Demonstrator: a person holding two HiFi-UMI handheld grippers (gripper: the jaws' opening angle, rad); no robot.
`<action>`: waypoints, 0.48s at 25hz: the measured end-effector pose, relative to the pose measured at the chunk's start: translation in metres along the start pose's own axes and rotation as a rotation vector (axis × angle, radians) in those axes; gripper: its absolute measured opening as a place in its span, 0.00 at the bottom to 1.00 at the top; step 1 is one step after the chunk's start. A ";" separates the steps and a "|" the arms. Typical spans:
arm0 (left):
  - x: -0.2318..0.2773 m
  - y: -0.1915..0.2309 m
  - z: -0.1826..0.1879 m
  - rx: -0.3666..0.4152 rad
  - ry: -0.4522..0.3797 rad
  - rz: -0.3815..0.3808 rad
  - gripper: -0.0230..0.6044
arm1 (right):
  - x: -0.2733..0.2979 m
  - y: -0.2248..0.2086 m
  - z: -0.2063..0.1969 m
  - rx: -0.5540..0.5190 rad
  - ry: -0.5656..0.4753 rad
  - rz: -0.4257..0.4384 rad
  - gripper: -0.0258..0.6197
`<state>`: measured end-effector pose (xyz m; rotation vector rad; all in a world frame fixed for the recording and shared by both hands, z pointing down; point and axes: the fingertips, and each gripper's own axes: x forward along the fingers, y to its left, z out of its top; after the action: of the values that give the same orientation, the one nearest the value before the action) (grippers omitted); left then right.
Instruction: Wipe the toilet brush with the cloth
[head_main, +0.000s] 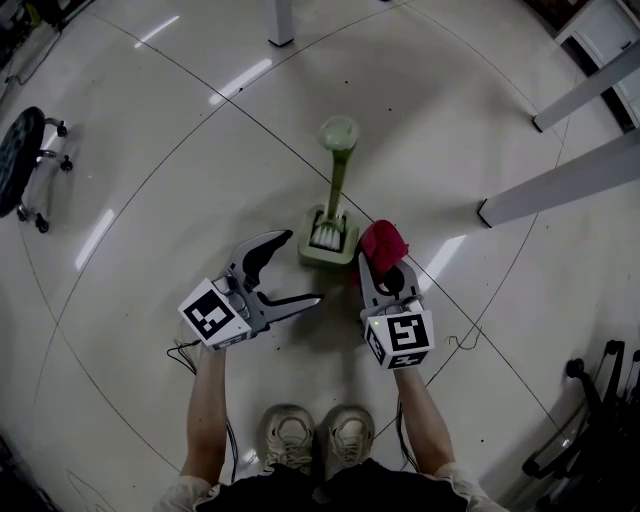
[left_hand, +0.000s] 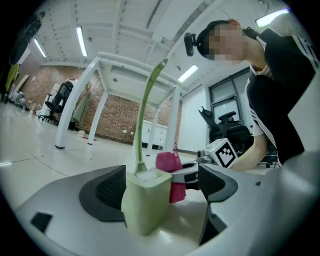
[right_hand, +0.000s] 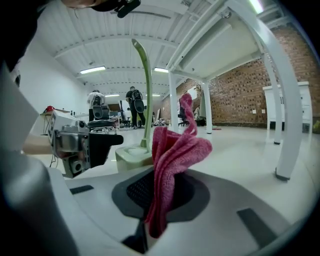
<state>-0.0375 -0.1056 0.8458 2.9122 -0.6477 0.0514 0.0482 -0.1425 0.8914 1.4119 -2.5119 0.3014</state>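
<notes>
holder (head_main: 328, 246): toilet brush (head_main: 338, 160) upright inside (pale green) | left gripper (head_main: 305, 267): jaws apart | right gripper (head_main: 379, 264): jaws clamping cloth (head_main: 384, 240)

The head view is taken from high above the floor (head_main: 130, 150), steeply downward, with the left gripper (head_main: 300, 268) and right gripper (head_main: 385, 265) below mid-frame. The left gripper view is set almost at floor level and is turned across the person's front (the torso fills its right edge), with the holder (left_hand: 146, 200) met at very close range. The right gripper view is set equally low and faced forward, with the cloth (right_hand: 172, 155) nearest. Holder, brush handle (head_main: 337, 180) and cloth are shared by all three views.
</notes>
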 end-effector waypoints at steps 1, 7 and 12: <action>0.002 0.007 0.001 0.007 0.000 -0.005 0.72 | -0.006 0.003 -0.001 0.018 -0.002 0.003 0.09; 0.023 0.038 0.002 0.048 0.070 -0.099 0.72 | -0.031 0.048 -0.015 0.187 0.007 0.091 0.09; 0.038 0.032 -0.020 0.067 0.177 -0.166 0.72 | -0.019 0.058 -0.017 0.182 0.015 0.130 0.09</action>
<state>-0.0167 -0.1468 0.8725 2.9683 -0.3812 0.3128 0.0101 -0.0929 0.8984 1.3042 -2.6259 0.5757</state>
